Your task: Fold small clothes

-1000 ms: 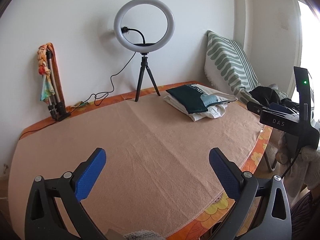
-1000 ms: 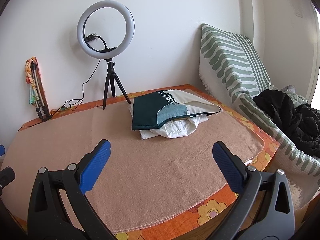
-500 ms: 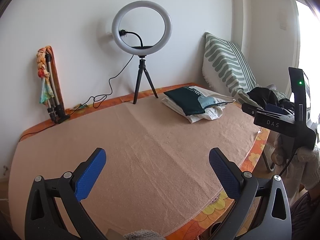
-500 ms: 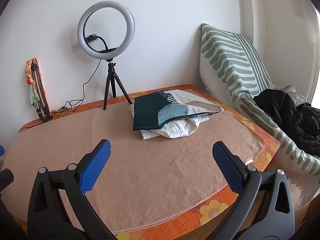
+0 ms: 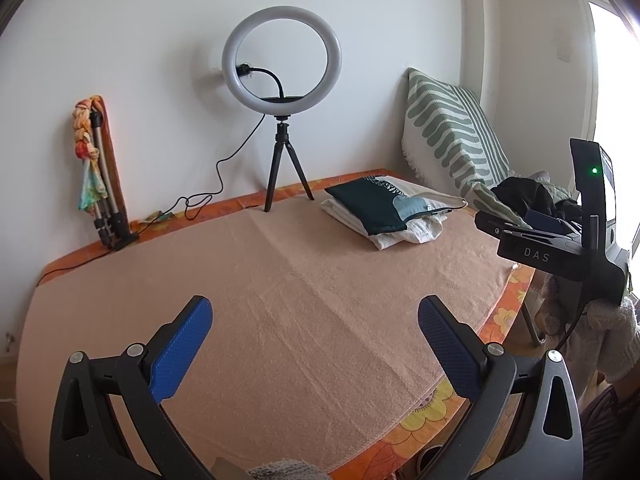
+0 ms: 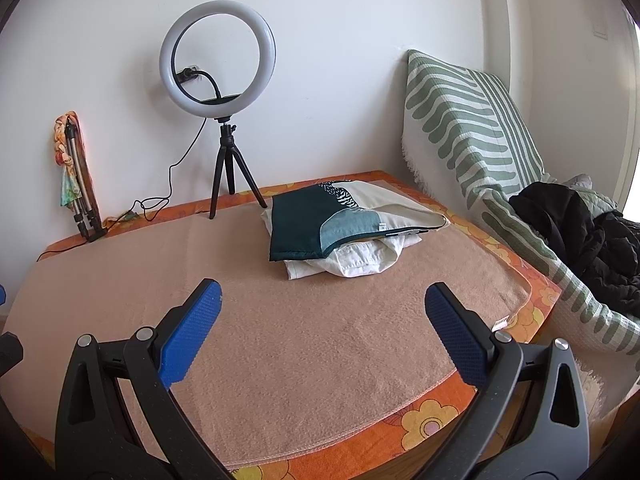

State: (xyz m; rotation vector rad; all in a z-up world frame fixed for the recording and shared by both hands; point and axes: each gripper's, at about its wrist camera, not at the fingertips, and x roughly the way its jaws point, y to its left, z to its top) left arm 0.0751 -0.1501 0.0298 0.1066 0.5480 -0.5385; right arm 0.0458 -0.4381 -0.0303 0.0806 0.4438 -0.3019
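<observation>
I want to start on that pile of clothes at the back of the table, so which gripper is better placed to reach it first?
Probably the right gripper: the pile of clothes lies almost straight ahead of its open jaws. From the left gripper, also open, the pile sits off to the right.

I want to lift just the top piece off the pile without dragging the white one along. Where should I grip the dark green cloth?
Probably its near corner, coming in low from the front with the right gripper. That corner of the dark green cloth overhangs the white garment and lies free at the pile's front left, so one finger can likely slide beneath it.
</observation>
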